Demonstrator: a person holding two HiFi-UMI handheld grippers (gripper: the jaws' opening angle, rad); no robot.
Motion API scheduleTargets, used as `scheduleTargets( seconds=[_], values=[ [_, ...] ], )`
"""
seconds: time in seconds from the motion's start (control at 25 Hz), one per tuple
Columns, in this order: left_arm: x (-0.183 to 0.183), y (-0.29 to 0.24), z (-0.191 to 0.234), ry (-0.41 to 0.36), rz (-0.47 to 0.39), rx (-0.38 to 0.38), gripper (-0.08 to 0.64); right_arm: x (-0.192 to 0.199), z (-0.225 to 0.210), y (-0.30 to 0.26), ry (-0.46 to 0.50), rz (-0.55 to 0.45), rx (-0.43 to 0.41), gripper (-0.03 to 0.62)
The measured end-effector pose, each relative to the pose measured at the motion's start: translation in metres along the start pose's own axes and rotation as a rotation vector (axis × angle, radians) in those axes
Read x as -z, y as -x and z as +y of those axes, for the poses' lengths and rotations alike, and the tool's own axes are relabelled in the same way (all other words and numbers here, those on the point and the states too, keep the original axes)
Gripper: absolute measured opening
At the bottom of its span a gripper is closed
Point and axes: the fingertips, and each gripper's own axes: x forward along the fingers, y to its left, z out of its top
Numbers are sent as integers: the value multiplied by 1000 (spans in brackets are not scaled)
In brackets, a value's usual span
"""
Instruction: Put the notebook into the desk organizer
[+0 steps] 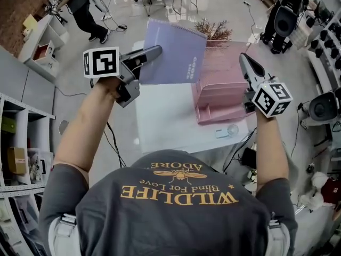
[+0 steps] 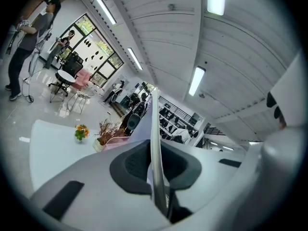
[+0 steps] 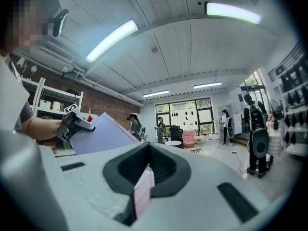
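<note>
While you hold both claws over the white table, your left claw is squeezed tight on the notebook. It pinches the purple notebook by its left edge. The book is up in the air and tilted, with its wire spine along the far edge. The notebook is above the table, just beside the pink organizer, and not inside it. Your right claw is at the organizer's far right corner. Its jaws are almost together, with a thin pink wall of the organizer pinched between them. The organizer sits on the table. A small dry plant stands just behind it.
</note>
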Motion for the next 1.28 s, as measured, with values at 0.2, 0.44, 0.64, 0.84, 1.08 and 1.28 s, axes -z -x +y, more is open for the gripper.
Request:
scheduleTargets(
  seconds=[0.2, 0.44, 0.64, 0.84, 1.08, 1.28],
  values=[
    [-27, -82, -36, -29, -8, 43, 32, -7, -61, 18, -2, -11, 14, 0],
    [-27, -123, -37, 28, -7, 97, 32, -6, -52, 29, 4, -17, 41, 0],
    [-13, -210, -44, 116, -7, 126, 32, 0, -95, 60, -4, -20, 64, 0],
    [2, -260, -32, 261, -44, 171, 32, 3, -122, 81, -12, -23, 90, 0],
    [63, -277, 56, 450, -33, -26, 32, 8, -148, 94, -28, -19, 96, 0],
    [105, -263, 93, 451, 76, -194, 32, 10, -159, 96, -32, -16, 82, 0]
  ],
)
